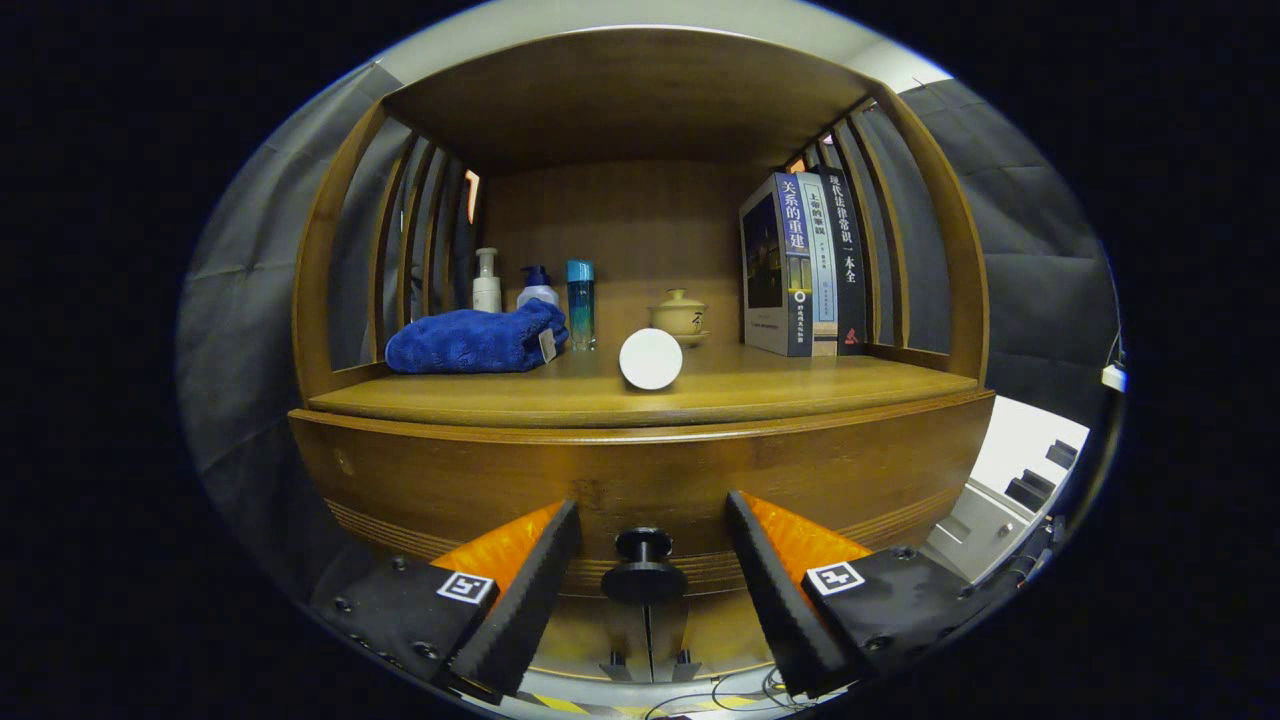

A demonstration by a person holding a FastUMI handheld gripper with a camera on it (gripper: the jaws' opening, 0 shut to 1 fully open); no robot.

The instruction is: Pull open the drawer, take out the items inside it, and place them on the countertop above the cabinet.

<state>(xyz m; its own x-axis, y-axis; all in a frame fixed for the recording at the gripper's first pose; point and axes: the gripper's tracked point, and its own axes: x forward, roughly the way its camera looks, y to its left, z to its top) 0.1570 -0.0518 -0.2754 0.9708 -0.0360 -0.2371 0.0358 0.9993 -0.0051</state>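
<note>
Knob centred between the tongs
Tongs [648, 575] released, straddling the drawer [640, 480] knob [643, 570], low centre frame.

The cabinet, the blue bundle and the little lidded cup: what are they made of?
The cabinet looks like wood with a smooth brown varnish: grain lines and a soft shine show. The blue bundle seems to be fluffy cloth, a towel perhaps; it folds and looks nubbly. The lidded cup looks like glazed ceramic, cream and glossy. The claw is open around the drawer's dark knob.

Dim, warm overhead light, shadowed shelf recess, strong fisheye bowing toward the edges, sharp focus.
</note>
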